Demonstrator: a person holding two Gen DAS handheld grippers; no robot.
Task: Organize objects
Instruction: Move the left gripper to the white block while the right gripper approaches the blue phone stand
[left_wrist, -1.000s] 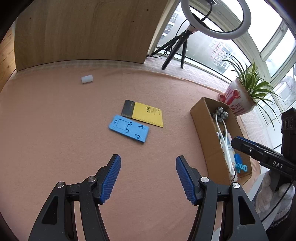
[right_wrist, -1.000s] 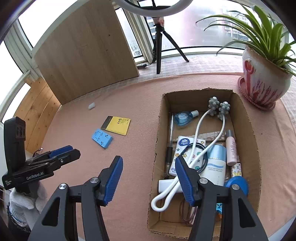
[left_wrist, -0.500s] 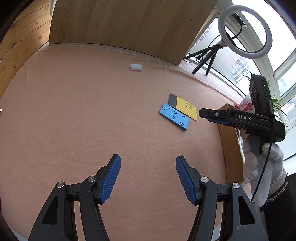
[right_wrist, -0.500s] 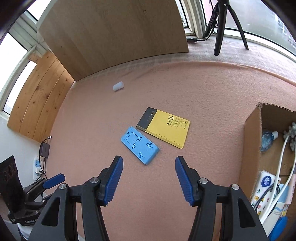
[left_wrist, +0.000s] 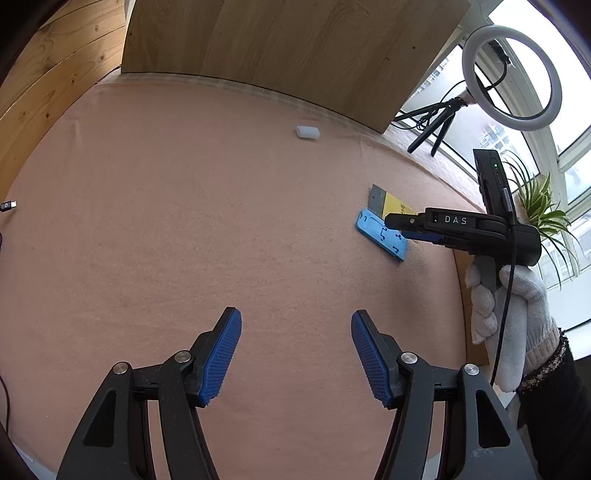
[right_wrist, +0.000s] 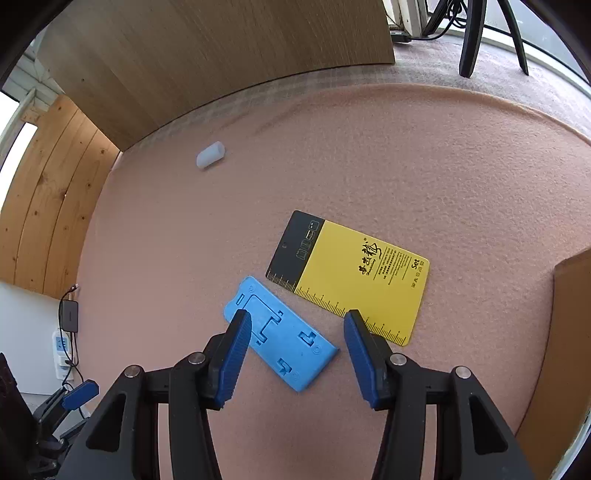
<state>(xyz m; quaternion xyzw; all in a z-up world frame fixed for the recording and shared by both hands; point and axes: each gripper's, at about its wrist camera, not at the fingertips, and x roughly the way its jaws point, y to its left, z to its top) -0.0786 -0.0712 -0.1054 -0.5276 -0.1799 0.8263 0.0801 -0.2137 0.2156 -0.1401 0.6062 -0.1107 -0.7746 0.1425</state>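
A flat blue plastic stand (right_wrist: 284, 339) lies on the pink felt mat beside a yellow and black card (right_wrist: 351, 277). My right gripper (right_wrist: 295, 356) is open and hovers right over the blue stand, its fingers on either side of it, not touching. In the left wrist view the right gripper (left_wrist: 397, 221) reaches over the blue stand (left_wrist: 380, 240) and the yellow card (left_wrist: 388, 203). My left gripper (left_wrist: 295, 356) is open and empty over bare mat, well to the left. A small white cap (right_wrist: 210, 155) lies far back; it also shows in the left wrist view (left_wrist: 307, 132).
A cardboard box edge (right_wrist: 569, 332) stands at the right. A wooden board (right_wrist: 221, 55) leans at the back. A ring light on a tripod (left_wrist: 509, 77) and a potted plant (left_wrist: 539, 206) stand at the far right. A charger and cables (right_wrist: 68, 314) sit left of the mat.
My right gripper has moved left, away from the box, and come down over the blue stand. My left gripper has pulled back and swung left. Both stayed open.
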